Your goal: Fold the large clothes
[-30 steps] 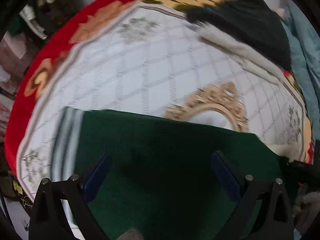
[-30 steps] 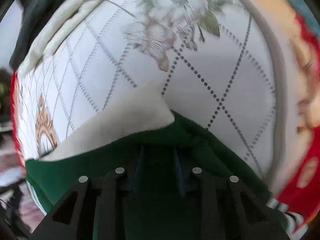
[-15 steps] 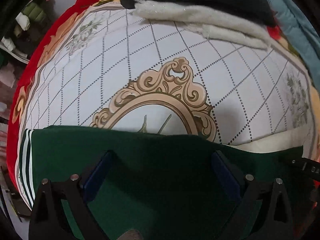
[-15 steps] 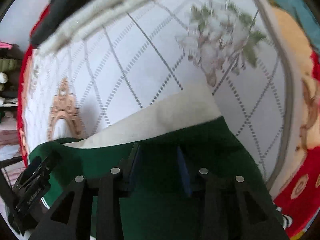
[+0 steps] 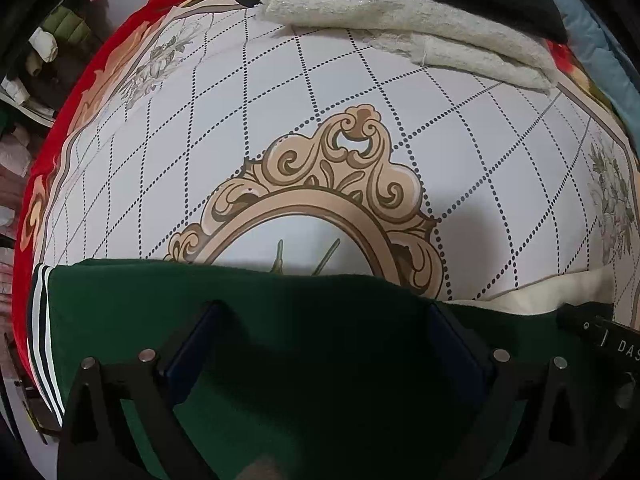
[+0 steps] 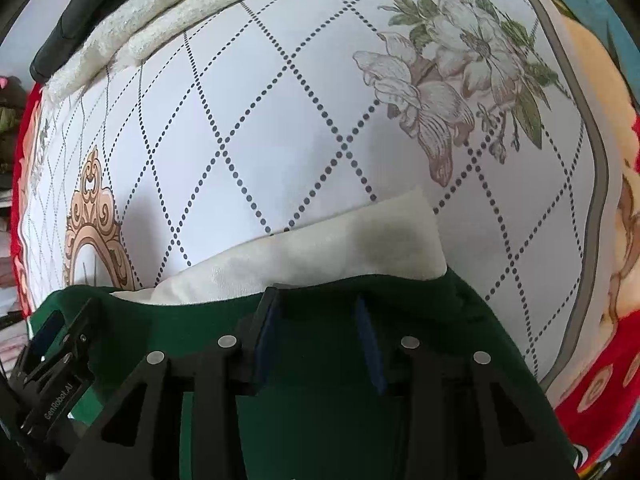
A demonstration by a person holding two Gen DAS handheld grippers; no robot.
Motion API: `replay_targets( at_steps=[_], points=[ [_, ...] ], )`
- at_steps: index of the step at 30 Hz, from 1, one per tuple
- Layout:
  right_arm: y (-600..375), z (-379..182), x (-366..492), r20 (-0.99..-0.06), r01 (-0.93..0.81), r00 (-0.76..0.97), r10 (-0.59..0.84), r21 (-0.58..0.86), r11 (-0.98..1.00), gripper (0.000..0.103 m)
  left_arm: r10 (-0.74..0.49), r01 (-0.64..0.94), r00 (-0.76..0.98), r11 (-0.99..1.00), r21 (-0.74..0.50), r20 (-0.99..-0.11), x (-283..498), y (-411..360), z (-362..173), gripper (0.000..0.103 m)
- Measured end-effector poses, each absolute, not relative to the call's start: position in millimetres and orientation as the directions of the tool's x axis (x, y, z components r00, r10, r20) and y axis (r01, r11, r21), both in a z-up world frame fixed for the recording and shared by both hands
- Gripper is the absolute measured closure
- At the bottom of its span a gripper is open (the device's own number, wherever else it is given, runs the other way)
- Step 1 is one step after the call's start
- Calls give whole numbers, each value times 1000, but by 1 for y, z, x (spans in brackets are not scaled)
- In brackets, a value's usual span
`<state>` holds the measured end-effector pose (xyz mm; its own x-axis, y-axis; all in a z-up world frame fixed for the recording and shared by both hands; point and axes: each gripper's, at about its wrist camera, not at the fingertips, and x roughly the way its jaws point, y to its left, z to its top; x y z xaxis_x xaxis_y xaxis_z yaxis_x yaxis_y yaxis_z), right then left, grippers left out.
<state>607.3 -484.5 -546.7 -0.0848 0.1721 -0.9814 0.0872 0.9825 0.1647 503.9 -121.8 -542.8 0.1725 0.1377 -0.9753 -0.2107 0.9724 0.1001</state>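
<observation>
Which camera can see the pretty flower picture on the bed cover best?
The right wrist view. There the big flower print sits large and sharp near the top right, petals and green leaves clear. The left wrist view shows only small, pale flower prints squeezed at the edges of the bed cover, too faint to make out well.

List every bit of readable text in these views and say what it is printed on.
"GenRobot.AI": white lettering on the left claw's black body, seen in the right wrist view.
"DAS": white letters on the right claw's black body at the edge of the left wrist view, cut off by the frame.
No text shows on the green garment or the patterned sheet.
</observation>
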Motion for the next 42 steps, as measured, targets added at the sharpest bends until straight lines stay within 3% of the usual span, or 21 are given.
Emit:
replay_targets(
  at_steps=[12,20,22,24,26,42],
  points=[
    [-478,-554,616,-980,88,-99,170,162,983,60,154,-203,180,972,117,-971,504,-126,-536,0],
    [-489,-542,606,-981,73,-70,182,177,982,59,188,-181,241,973,146,-952,485,-140,-504,0],
    [-493,-536,598,-981,64,-56,188,185,981,56,189,-176,257,974,146,-948,475,-144,-495,0],
    [-494,-532,593,-978,53,-52,200,197,979,40,193,-170,272,974,151,-943,463,-149,-484,0],
    [-497,-525,585,-982,46,-40,183,181,982,35,193,-169,277,974,150,-942,456,-151,-477,0],
    [-557,-455,453,-990,146,-12,140,137,980,32,174,-206,236,971,125,-956,394,-152,-450,0]
  ],
)
